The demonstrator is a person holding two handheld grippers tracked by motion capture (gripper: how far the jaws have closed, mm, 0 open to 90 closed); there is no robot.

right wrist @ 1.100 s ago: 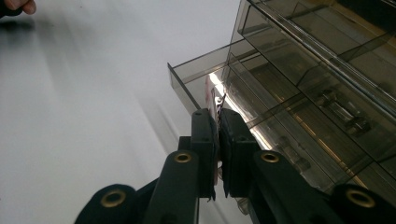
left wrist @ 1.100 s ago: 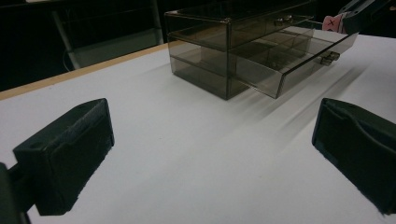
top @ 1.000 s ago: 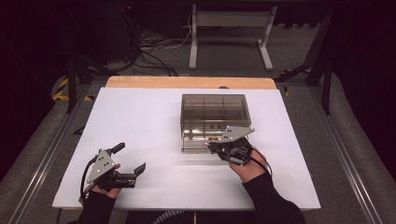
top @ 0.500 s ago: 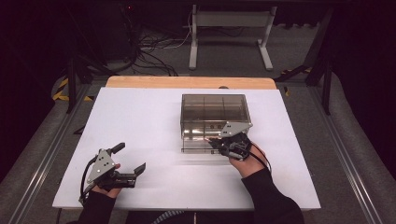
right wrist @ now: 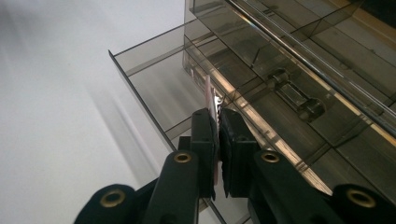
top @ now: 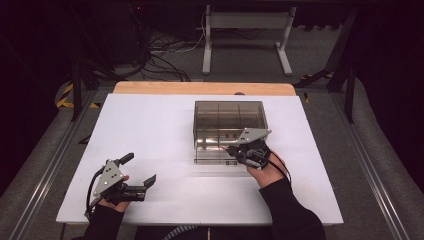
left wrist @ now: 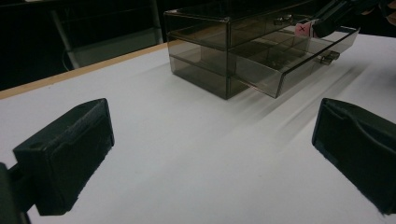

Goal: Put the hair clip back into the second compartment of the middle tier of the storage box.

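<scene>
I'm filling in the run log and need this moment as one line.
right gripper: shut on pink card over open lower drawer | left gripper: open, holding nothing, resting on table | smoky drawer box: mid-table

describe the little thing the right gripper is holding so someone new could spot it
On the white table stands a smoky clear drawer box, its lower drawer pulled out toward the person. Above that open drawer the right gripper pinches a small pink card, thin and edge-on between its black jaws. It is the one pink item there, marked with a dark cross.
</scene>
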